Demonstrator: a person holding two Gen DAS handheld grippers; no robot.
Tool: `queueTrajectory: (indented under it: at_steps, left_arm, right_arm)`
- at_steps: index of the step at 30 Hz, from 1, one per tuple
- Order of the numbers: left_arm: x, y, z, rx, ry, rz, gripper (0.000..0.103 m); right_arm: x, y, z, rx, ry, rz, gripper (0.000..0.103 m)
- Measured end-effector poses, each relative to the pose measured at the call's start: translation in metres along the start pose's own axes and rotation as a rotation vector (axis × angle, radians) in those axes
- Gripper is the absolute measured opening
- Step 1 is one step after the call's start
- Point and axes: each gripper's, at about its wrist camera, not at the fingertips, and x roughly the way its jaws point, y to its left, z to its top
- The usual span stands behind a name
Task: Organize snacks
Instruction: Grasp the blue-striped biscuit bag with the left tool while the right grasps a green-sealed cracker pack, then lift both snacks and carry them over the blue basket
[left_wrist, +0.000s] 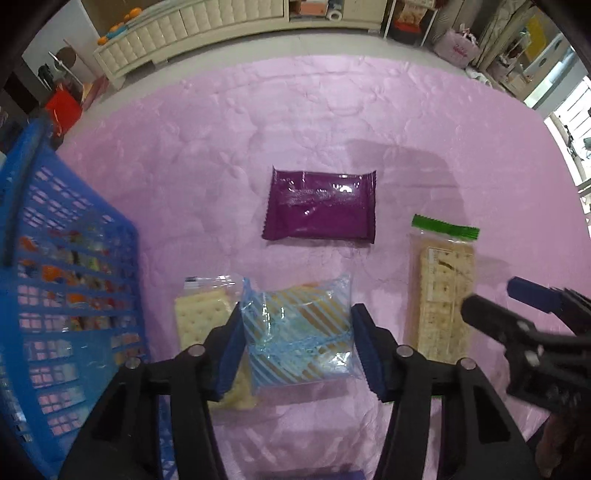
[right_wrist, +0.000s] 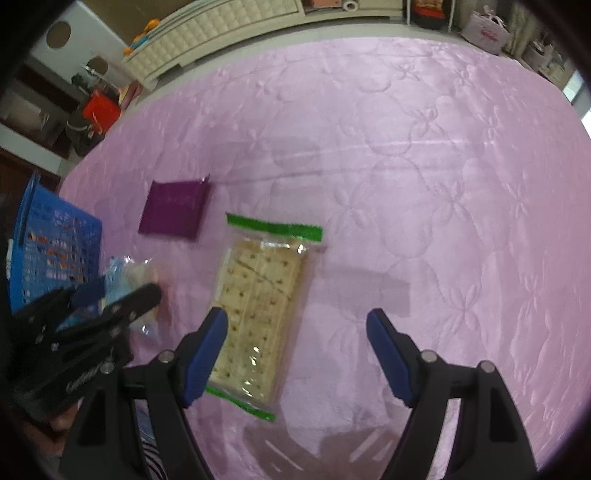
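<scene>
So my left gripper (left_wrist: 295, 343) is down over the blue-striped clear snack packet (left_wrist: 299, 332), blue pads touching both its sides, gripping it. My right gripper (right_wrist: 295, 354) hangs wide with nothing in it, beside the long green-edged clear cracker pack (right_wrist: 258, 310). The purple foil packet (left_wrist: 320, 205) lies on the pink quilted cover (left_wrist: 406, 110), and the blue plastic basket (left_wrist: 70, 295) sits off left.

soft, even indoor light falls on the pink quilt (left_wrist: 332, 110), with daylight from a window (left_wrist: 569, 110) beyond its right edge. glare streaks the purple packet (left_wrist: 320, 205). grey shadows lie right of the packet. edges bend and darken; the blue basket (left_wrist: 55, 295) blurs.
</scene>
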Motion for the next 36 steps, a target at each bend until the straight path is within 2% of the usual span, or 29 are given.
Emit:
queueTrajectory:
  at_steps: [4, 7, 10, 14, 16, 17, 21, 29, 36]
  left_arm:
    - [-0.016, 0.005, -0.012, 0.039, -0.05, 0.019, 0.053]
    - [-0.018, 0.003, -0.007, 0.058, -0.055, 0.04, 0.053]
    - [-0.021, 0.005, -0.017, 0.066, -0.047, 0.054, 0.053]
    - [-0.023, 0.013, -0.018, 0.064, -0.048, 0.04, 0.053]
    - [-0.025, 0.011, -0.017, 0.076, -0.055, 0.052, 0.053]
    - [-0.027, 0.009, -0.018, 0.085, -0.061, 0.055, 0.053]
    - [-0.032, 0.005, -0.029, 0.102, -0.08, 0.047, 0.053]
    - [-0.06, -0.008, -0.043, 0.132, -0.133, 0.031, 0.053]
    - [-0.092, -0.009, -0.061, 0.124, -0.186, 0.008, 0.053]
  right_arm:
    - [0.006, 0.01, 0.002, 0.02, 0.021, 0.026, 0.081]
    - [0.012, 0.016, 0.002, 0.042, 0.01, 0.043, 0.081]
    - [0.021, 0.023, 0.005, 0.043, 0.021, 0.015, 0.082]
    - [0.02, 0.039, 0.007, -0.025, 0.002, -0.044, 0.081]
    - [0.019, 0.046, 0.003, -0.074, -0.019, -0.117, 0.072]
    - [0.019, 0.049, 0.002, -0.093, -0.026, -0.137, 0.063]
    - [0.015, 0.046, -0.007, -0.124, -0.026, -0.113, 0.06]
    - [-0.038, 0.028, -0.042, -0.139, -0.084, -0.058, 0.059]
    - [-0.099, 0.037, -0.067, -0.194, -0.17, -0.061, 0.059]
